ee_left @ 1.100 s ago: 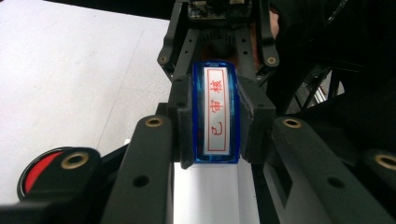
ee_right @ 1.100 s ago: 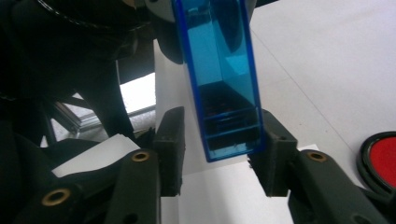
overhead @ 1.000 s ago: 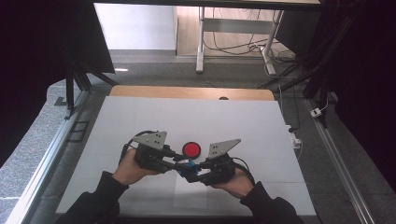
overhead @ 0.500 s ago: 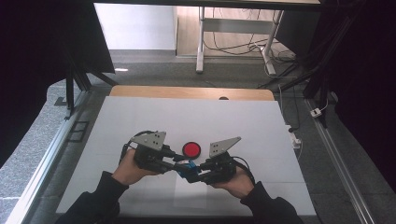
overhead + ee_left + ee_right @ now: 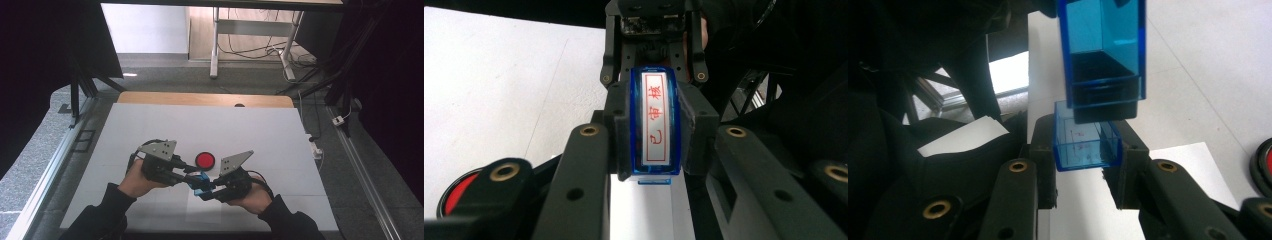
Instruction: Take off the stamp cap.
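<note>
The white table surface (image 5: pixel 150 125) is mostly bare, w/ ample room all round; edges are well apart from the work. A round red ink pad (image 5: pixel 204 160) lies just beside. The blue translucent plastic stamp (image 5: pixel 655 125) is clamped by the left gripper (image 5: pixel 187 172) near the front; its blue clear cap (image 5: pixel 1083 145) is pinched by the right gripper (image 5: pixel 206 189). Judged light, rigid, slick; flat sides are best gripped.

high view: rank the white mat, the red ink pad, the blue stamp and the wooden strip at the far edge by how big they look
1. white mat, by far the largest.
2. wooden strip, long and thin.
3. red ink pad and blue stamp: they look about alike. The stamp is partly hidden between the left gripper and right gripper, so I won't rank them.
</note>
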{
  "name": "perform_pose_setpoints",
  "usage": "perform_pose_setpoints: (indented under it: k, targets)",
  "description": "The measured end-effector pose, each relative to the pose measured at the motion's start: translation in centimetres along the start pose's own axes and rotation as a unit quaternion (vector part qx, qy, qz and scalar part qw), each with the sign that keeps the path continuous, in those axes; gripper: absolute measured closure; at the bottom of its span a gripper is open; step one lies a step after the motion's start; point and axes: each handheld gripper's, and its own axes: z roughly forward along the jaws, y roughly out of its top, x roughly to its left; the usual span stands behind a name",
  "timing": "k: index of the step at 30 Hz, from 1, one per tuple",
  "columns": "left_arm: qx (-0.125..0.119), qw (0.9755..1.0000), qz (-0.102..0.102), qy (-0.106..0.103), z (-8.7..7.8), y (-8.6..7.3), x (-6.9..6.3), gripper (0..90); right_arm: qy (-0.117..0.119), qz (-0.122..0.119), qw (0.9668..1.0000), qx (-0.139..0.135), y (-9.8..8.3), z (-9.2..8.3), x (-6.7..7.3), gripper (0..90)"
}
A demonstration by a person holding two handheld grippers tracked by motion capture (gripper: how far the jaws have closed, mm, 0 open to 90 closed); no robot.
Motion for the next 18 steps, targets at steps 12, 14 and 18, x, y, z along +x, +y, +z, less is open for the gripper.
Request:
perform_pose_setpoints:
  k: [12,14,18]
  targets:
    - [0.002,0.9997,-0.015,0.017,-0.1,-0.03,0.03,70.4,-0.058,-0.014,0.9982,0.011,-0.45,-0.32,0.19,68.7]
    - [0.002,0.9997,-0.016,0.019,-0.17,-0.05,0.02,70.4,-0.065,-0.021,0.9976,0.013,-0.52,-0.4,0.29,68.7]
    - [0.0,0.9995,-0.018,0.024,-0.31,-0.06,0.01,70.4,-0.076,-0.025,0.9967,0.017,-0.63,-0.56,0.41,68.7]
